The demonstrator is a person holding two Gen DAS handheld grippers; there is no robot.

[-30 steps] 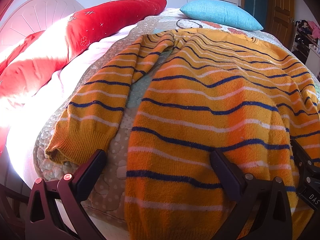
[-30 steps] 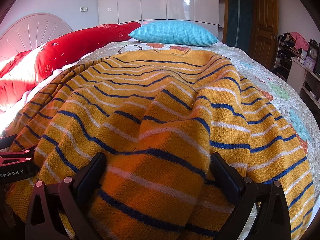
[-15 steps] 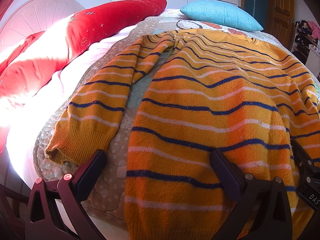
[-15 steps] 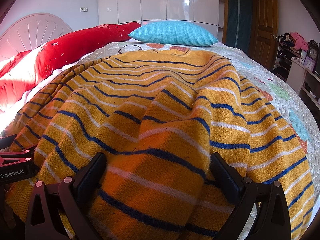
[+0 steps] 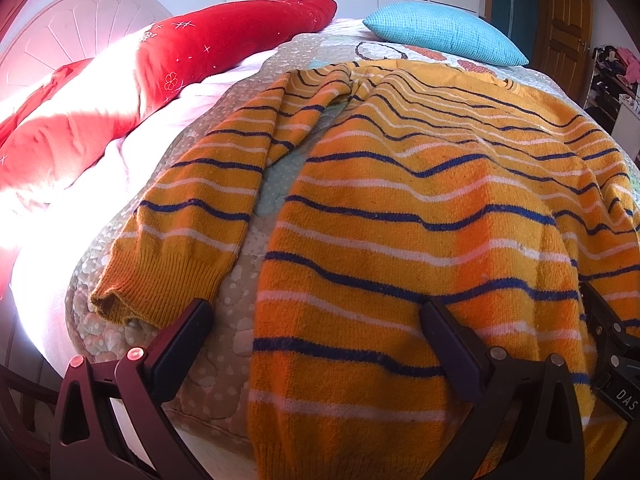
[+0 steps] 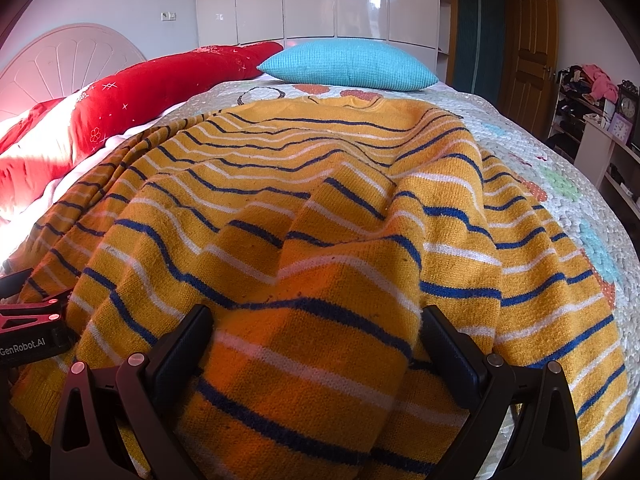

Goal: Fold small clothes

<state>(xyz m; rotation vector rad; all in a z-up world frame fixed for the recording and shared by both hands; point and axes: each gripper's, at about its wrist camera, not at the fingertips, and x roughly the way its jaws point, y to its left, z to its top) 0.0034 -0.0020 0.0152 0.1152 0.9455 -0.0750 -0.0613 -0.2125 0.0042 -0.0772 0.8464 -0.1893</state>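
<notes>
An orange-yellow knitted sweater (image 5: pixel 420 208) with blue and white stripes lies spread on the bed, hem toward me. Its left sleeve (image 5: pixel 192 220) lies alongside the body, cuff near the bed's edge. My left gripper (image 5: pixel 316 340) is open above the hem's left corner, one finger over the quilt, the other over the sweater. In the right wrist view the sweater (image 6: pixel 320 200) shows a raised fold of knit near its right side. My right gripper (image 6: pixel 316 344) is open with that bunched knit lying between its wide-apart fingers. Each gripper shows at the edge of the other's view.
A patterned quilt (image 6: pixel 560 184) covers the bed. A red duvet (image 5: pixel 120 92) lies along the left by the headboard, and a turquoise pillow (image 6: pixel 348 64) sits at the far end. Shelves with clutter (image 6: pixel 592 92) and a wooden door stand on the right.
</notes>
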